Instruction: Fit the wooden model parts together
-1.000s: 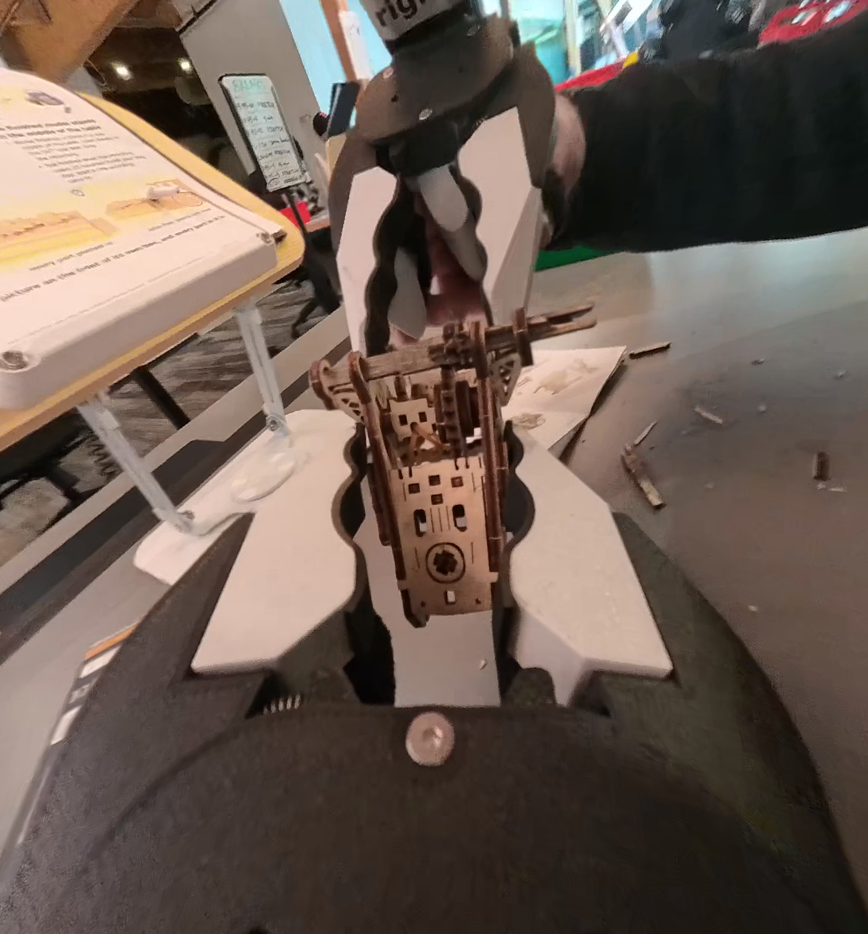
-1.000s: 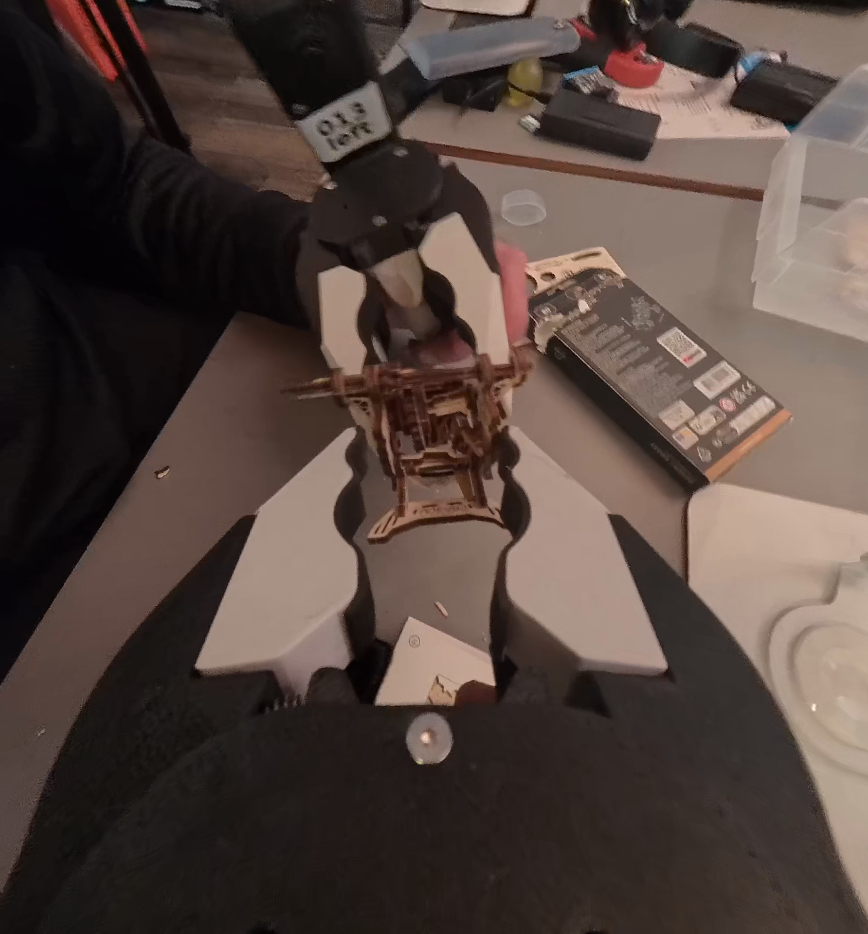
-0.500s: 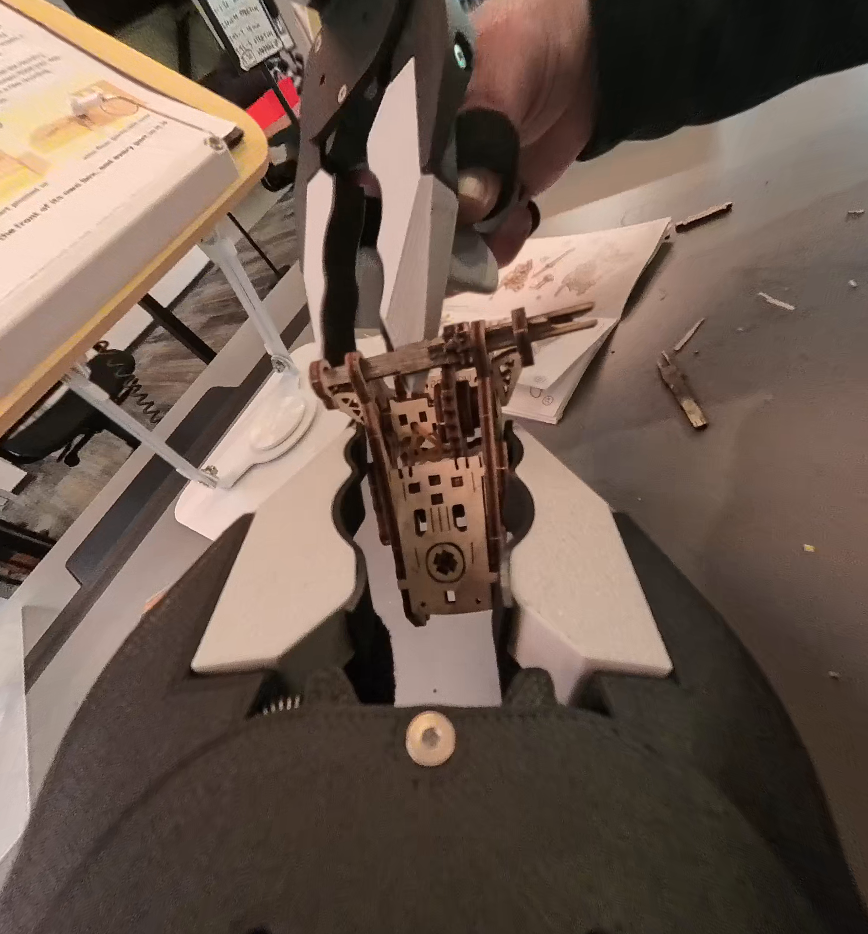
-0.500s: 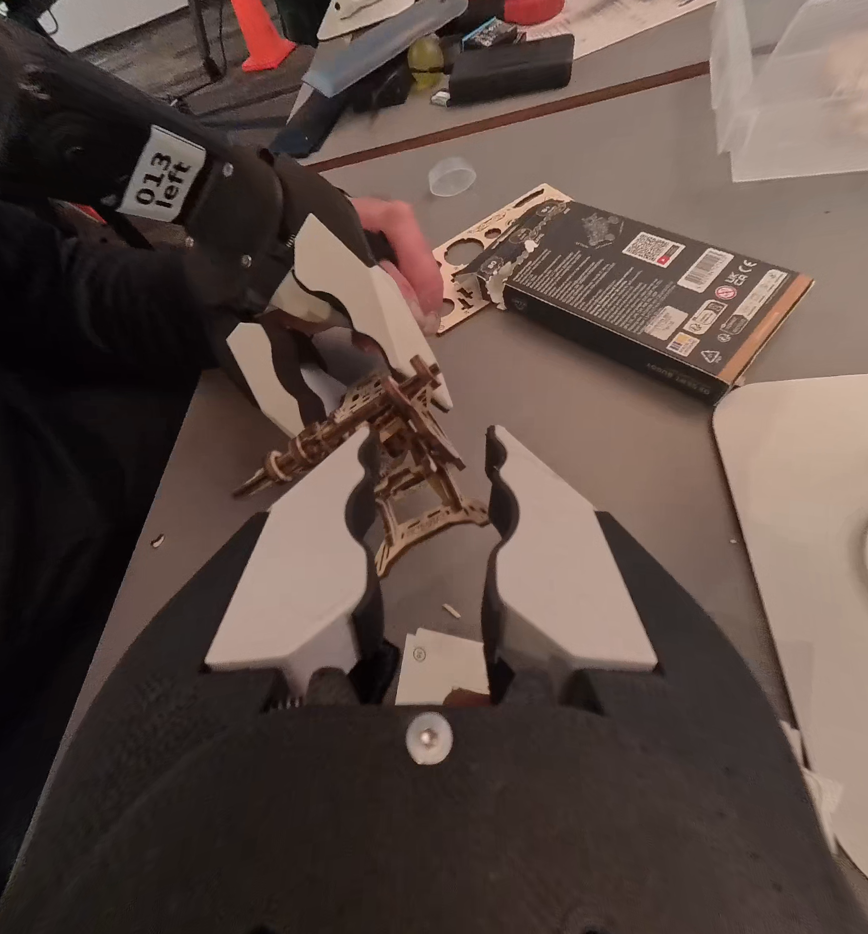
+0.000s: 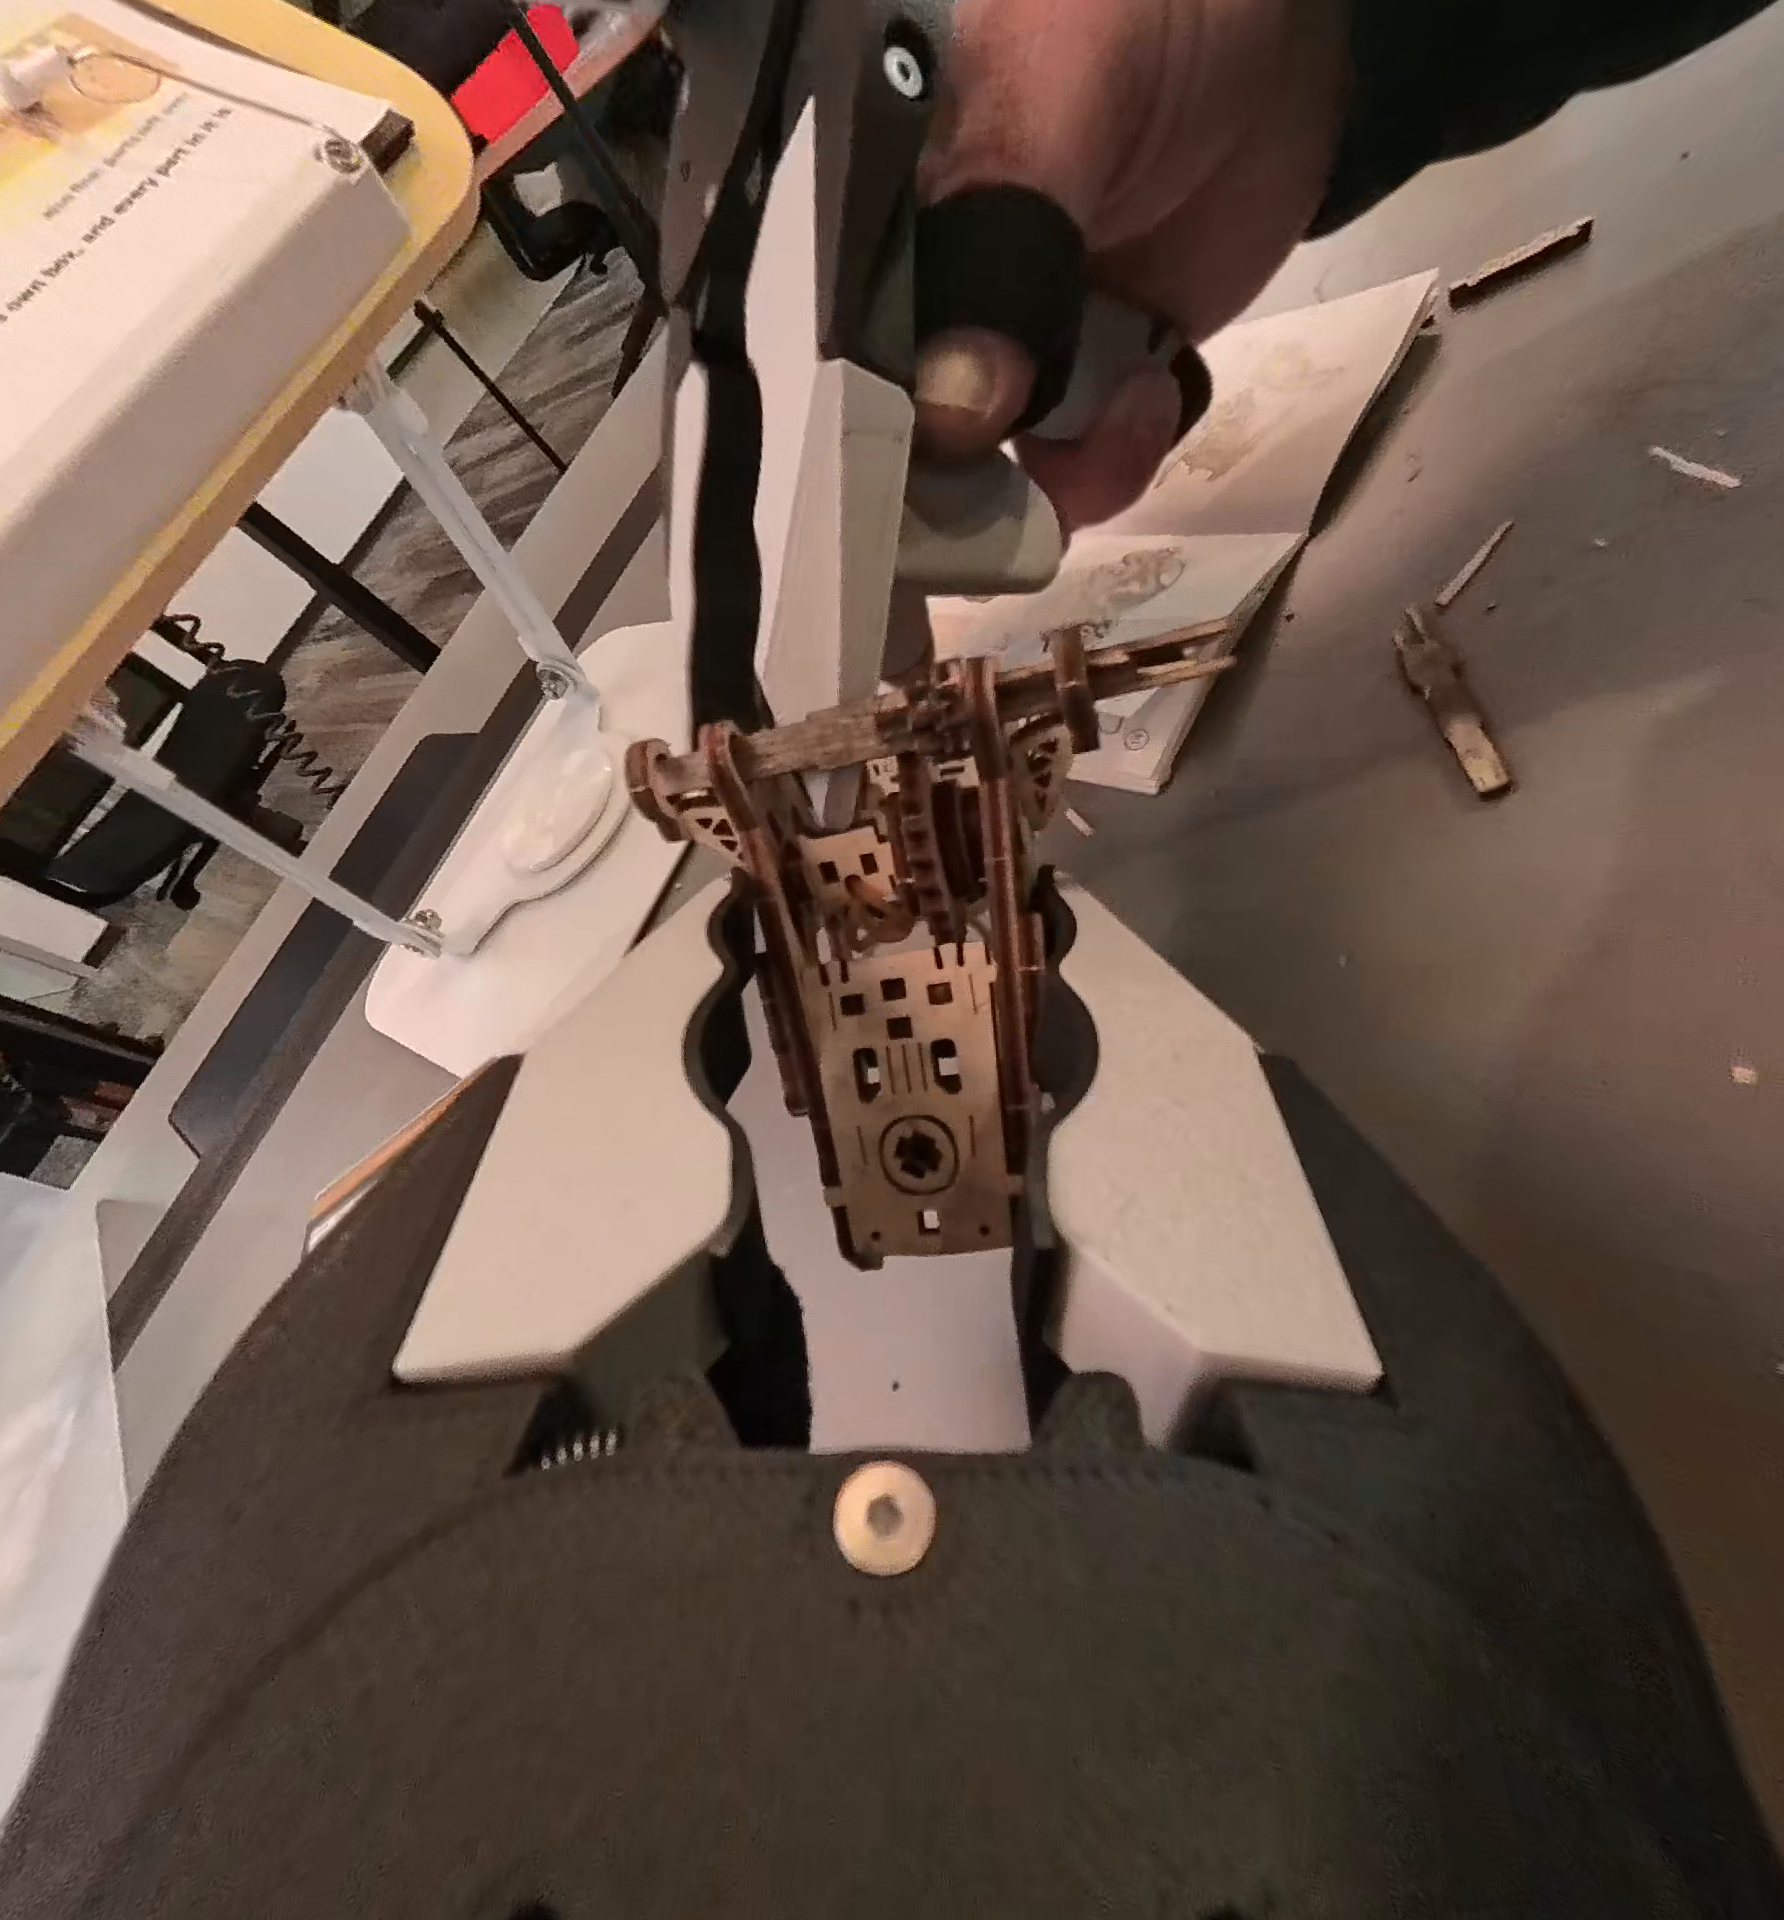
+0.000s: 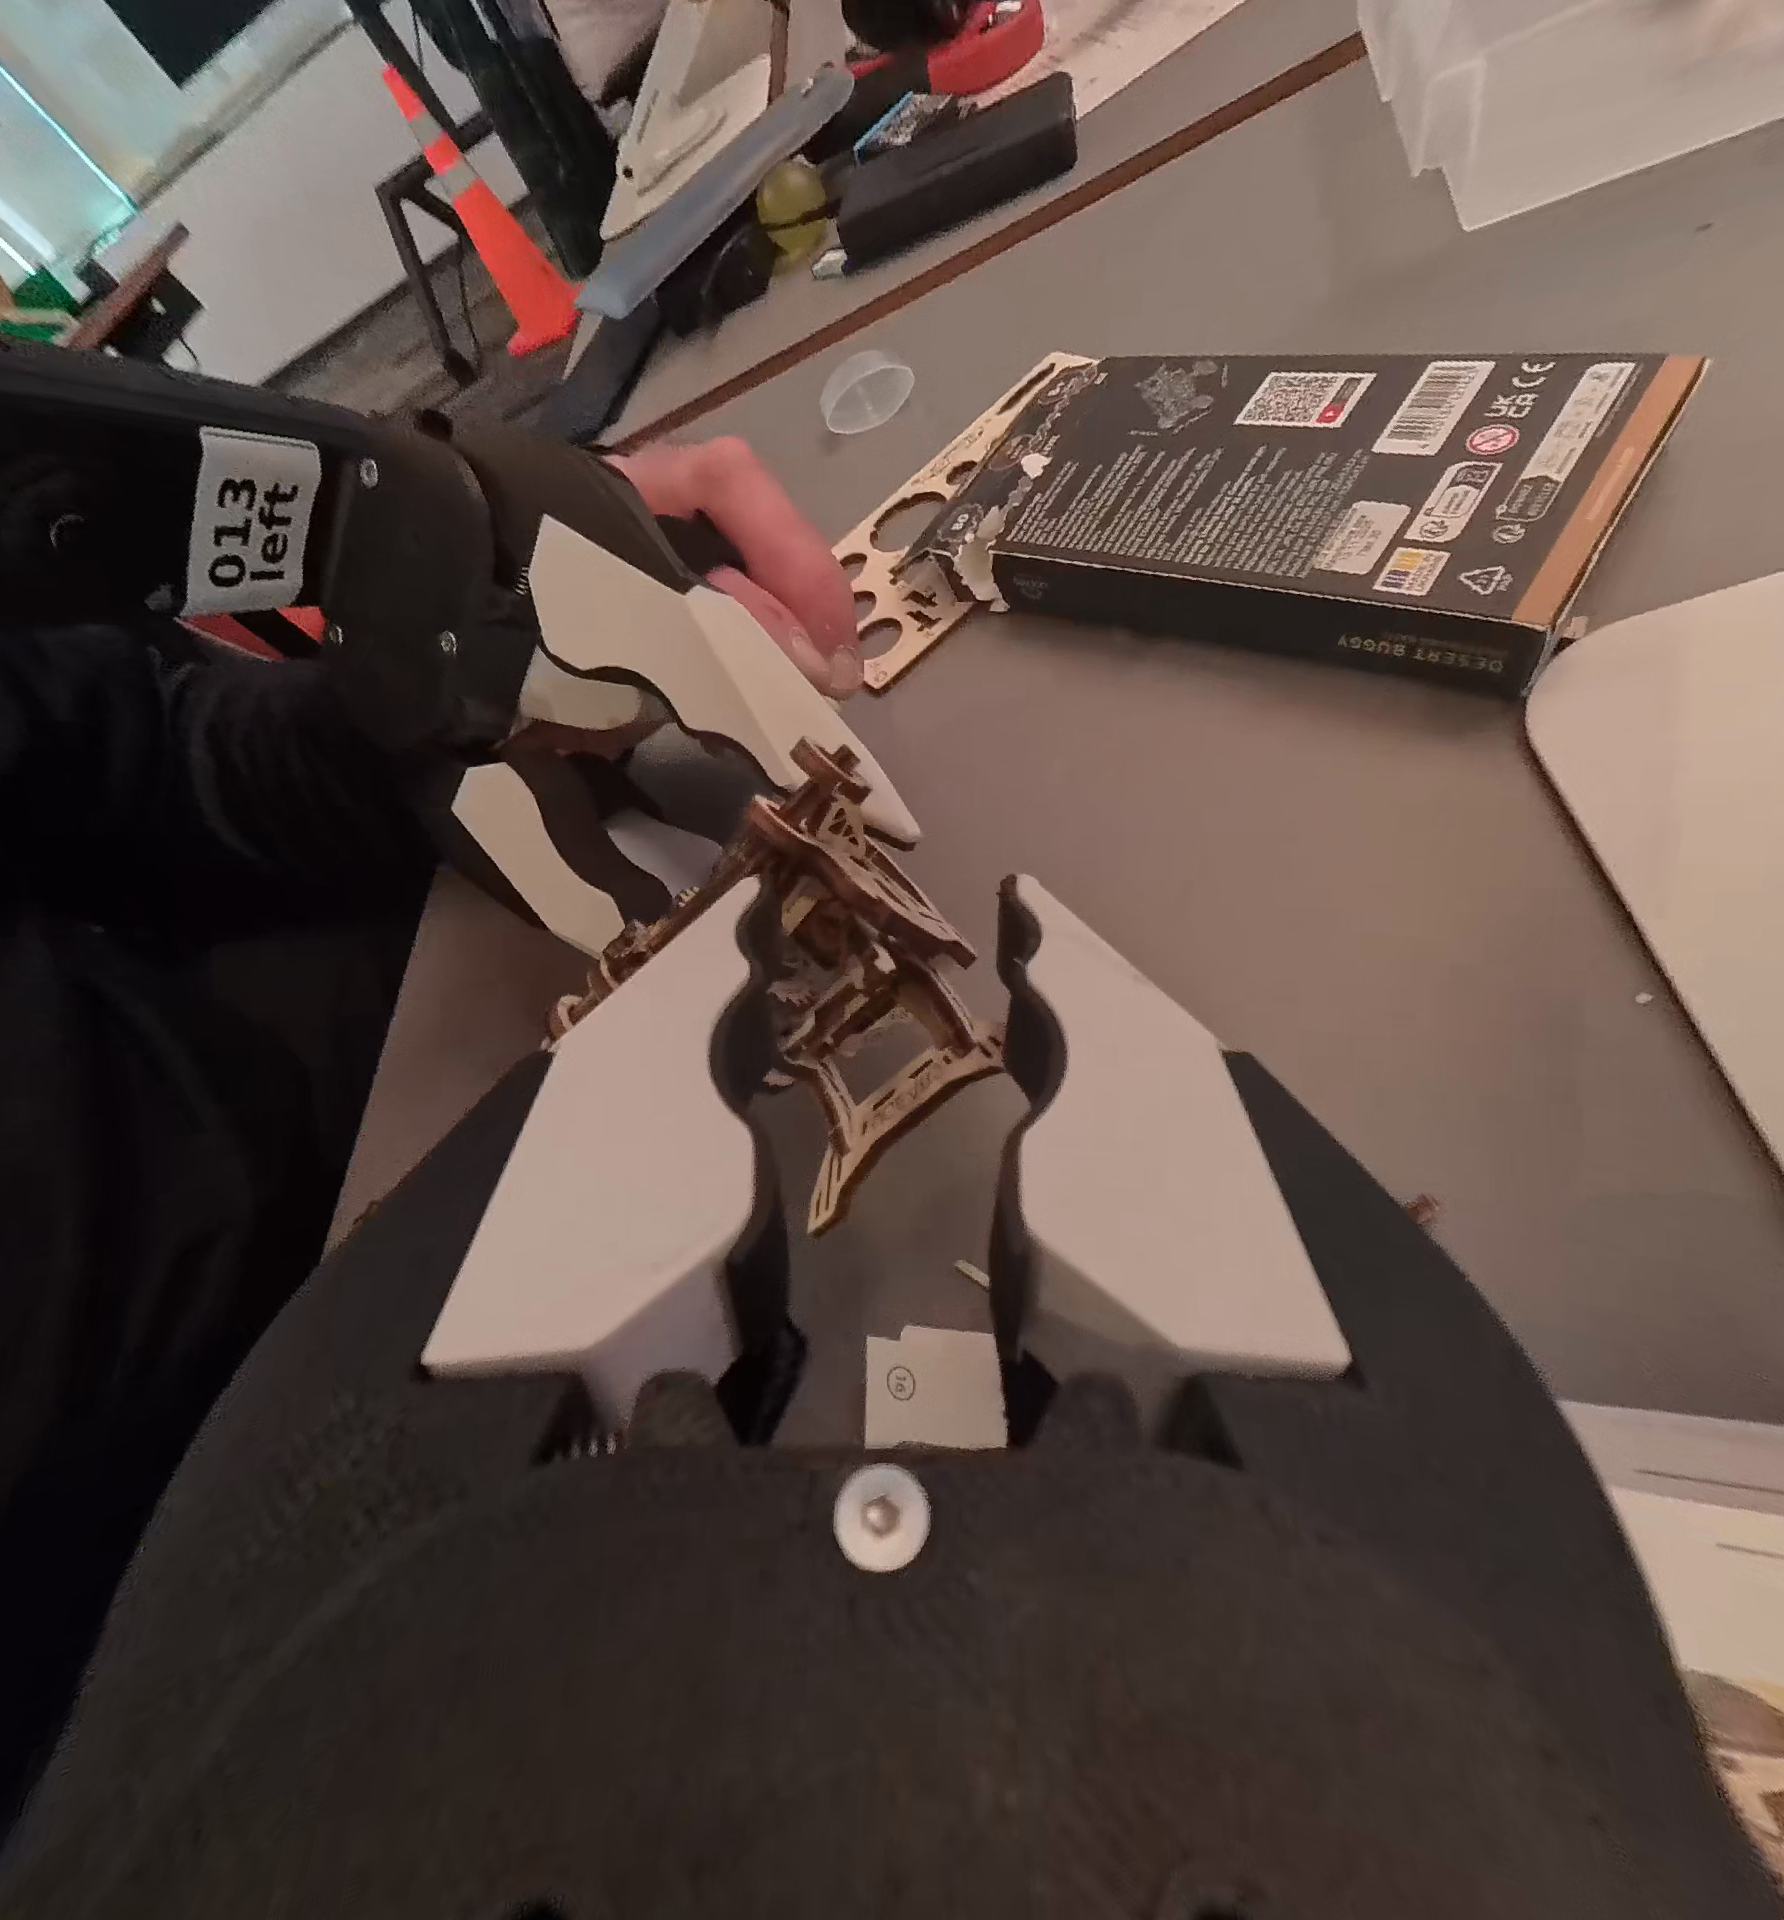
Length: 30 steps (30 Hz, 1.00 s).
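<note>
The brown wooden model, a small laser-cut chassis with a cross axle, sits lengthwise between my left gripper's white fingers, and both pads press its side plates. My right gripper comes down from above onto the model's far end, behind the axle. In the right wrist view the model's front frame stands tilted between my right gripper's narrowed fingers. The left pad lies against it and the frame's corner meets the right pad. The left gripper's fingers hold the model from the far left, above the grey table.
A black box lies on a punched-out wooden sheet, with a clear cup behind them. A white board is at the right. An open booklet, wood scraps and an instruction stand surround the work spot. Left and right tips are no more than a few centimetres apart. The clear cup is about 35 centimetres from both grippers' fingertips.
My right gripper's jaws narrowed around the model's end, and the gripper rolled and rose over it. The left gripper kept its hold and tilted with the model.
</note>
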Motion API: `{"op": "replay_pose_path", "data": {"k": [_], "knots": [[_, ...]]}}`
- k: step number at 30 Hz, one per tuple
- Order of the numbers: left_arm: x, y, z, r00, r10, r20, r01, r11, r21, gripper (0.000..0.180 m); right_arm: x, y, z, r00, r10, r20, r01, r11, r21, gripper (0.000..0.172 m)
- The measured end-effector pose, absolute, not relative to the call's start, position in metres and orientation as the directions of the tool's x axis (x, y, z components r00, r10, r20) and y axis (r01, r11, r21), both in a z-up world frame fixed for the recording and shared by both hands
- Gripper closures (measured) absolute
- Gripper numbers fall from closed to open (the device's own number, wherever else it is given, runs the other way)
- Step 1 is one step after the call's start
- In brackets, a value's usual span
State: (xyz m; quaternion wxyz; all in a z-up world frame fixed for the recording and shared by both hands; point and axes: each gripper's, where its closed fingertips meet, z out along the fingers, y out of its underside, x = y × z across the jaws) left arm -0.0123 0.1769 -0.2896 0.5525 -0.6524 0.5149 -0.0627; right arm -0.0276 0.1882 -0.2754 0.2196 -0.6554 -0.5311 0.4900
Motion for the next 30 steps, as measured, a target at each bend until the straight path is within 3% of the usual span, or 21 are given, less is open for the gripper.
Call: {"op": "replay_pose_path", "data": {"k": [7, 11, 13, 16, 21, 25, 30], "knots": [[-0.012, 0.177, -0.295, 0.445, -0.73, -0.52, -0.641, 0.146, -0.754, 0.13, -0.026, 0.192, -0.285, 0.003, 0.885, -0.466, 0.485, -0.409, -0.773, 0.116], [-0.012, 0.177, -0.305, 0.429, -0.746, -0.508, -0.662, 0.123, -0.739, 0.13, -0.023, 0.193, -0.293, 0.044, 0.895, -0.445, 0.521, -0.4, -0.754, 0.124], [-0.009, 0.175, -0.305, 0.425, -0.759, -0.493, -0.654, 0.12, -0.747, 0.13, -0.018, 0.199, -0.304, 0.101, 0.922, -0.375, 0.565, -0.363, -0.741, 0.141], [-0.013, 0.18, -0.311, 0.413, -0.735, -0.539, -0.71, 0.111, -0.695, 0.13, -0.014, 0.2, -0.302, 0.124, 0.929, -0.35, 0.579, -0.354, -0.734, 0.136], [-0.016, 0.182, -0.311, 0.441, -0.738, -0.51, -0.701, 0.071, -0.709, 0.13, 0.0, 0.209, -0.279, 0.186, 0.951, -0.246, 0.585, -0.309, -0.75, 0.122], [-0.011, 0.182, -0.316, 0.417, -0.731, -0.54, -0.746, 0.065, -0.663, 0.13, -0.012, 0.197, -0.291, 0.216, 0.963, -0.162, 0.671, -0.266, -0.692, 0.117], [-0.011, 0.182, -0.321, 0.41, -0.725, -0.554, -0.779, 0.038, -0.626, 0.13, -0.015, 0.202, -0.309, 0.276, 0.96, -0.043, 0.729, -0.238, -0.642, 0.121]]}}
